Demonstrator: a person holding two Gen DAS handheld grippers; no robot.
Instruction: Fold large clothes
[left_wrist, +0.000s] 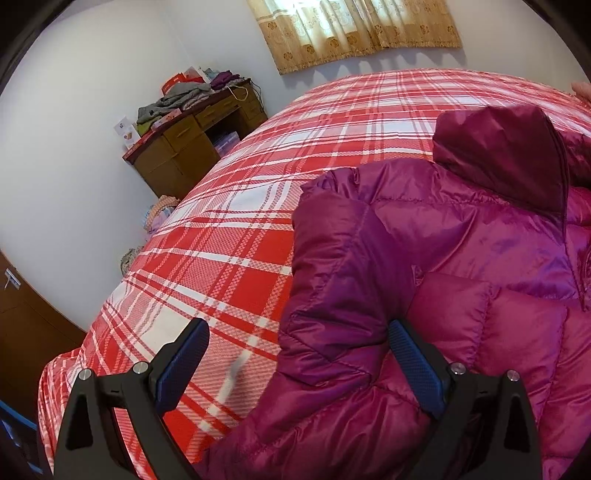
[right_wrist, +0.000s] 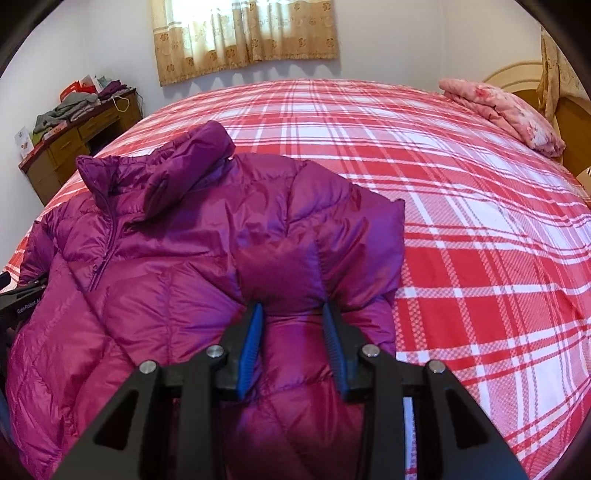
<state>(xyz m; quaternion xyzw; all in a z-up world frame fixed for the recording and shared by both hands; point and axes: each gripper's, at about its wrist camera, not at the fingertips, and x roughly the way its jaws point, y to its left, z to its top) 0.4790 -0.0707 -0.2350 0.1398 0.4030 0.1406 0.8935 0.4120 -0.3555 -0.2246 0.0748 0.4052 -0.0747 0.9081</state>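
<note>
A large magenta puffer jacket (left_wrist: 461, 258) lies front-up on the red-and-white plaid bed (left_wrist: 221, 240), its hood (left_wrist: 509, 155) pointing toward the far wall. My left gripper (left_wrist: 299, 350) stands wide open over the jacket's left sleeve. One finger (left_wrist: 184, 358) is above the sheet and the other rests against the puffy fabric, with only the sleeve's edge between them. In the right wrist view, my right gripper (right_wrist: 293, 325) is shut on a bunched ridge of the jacket (right_wrist: 184, 258) at its right sleeve, low over the bed (right_wrist: 480, 258).
A wooden desk (left_wrist: 184, 147) piled with clothes stands against the wall left of the bed. Folded pink bedding (right_wrist: 506, 107) lies at the far right by the headboard (right_wrist: 517, 77). A curtain (left_wrist: 351, 29) hangs on the far wall. Bare plaid sheet stretches beyond and right of the jacket.
</note>
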